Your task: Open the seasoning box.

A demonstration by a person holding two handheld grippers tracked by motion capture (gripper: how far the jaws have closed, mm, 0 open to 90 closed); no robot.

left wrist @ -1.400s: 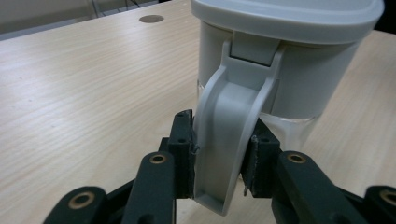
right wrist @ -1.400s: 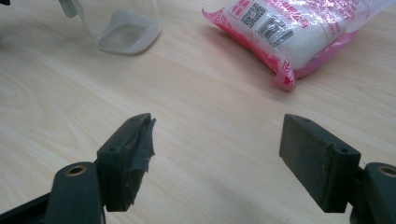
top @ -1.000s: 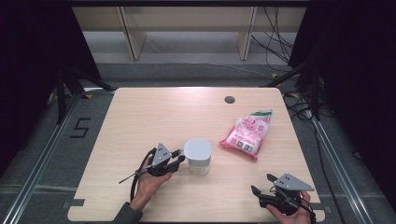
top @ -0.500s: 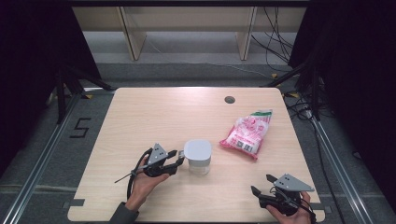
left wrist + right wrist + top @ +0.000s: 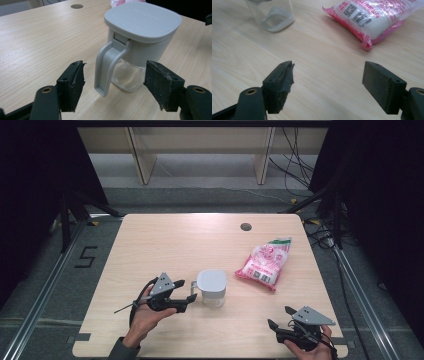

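High view — left gripper point(image 5: 189, 291) farther from jug point(image 5: 211, 288)

Overhead camera faces forward-down; both claw cameras, low, share the jug point(image 5: 136, 47)

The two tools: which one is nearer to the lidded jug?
The left tool; its open jaws flank the jug's handle, while the right tool sits far off.

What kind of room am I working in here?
Likely a lab recording bay, not a kitchen: a bare wooden table with black curtains on both sides, loose cables on the floor, and floor rails.
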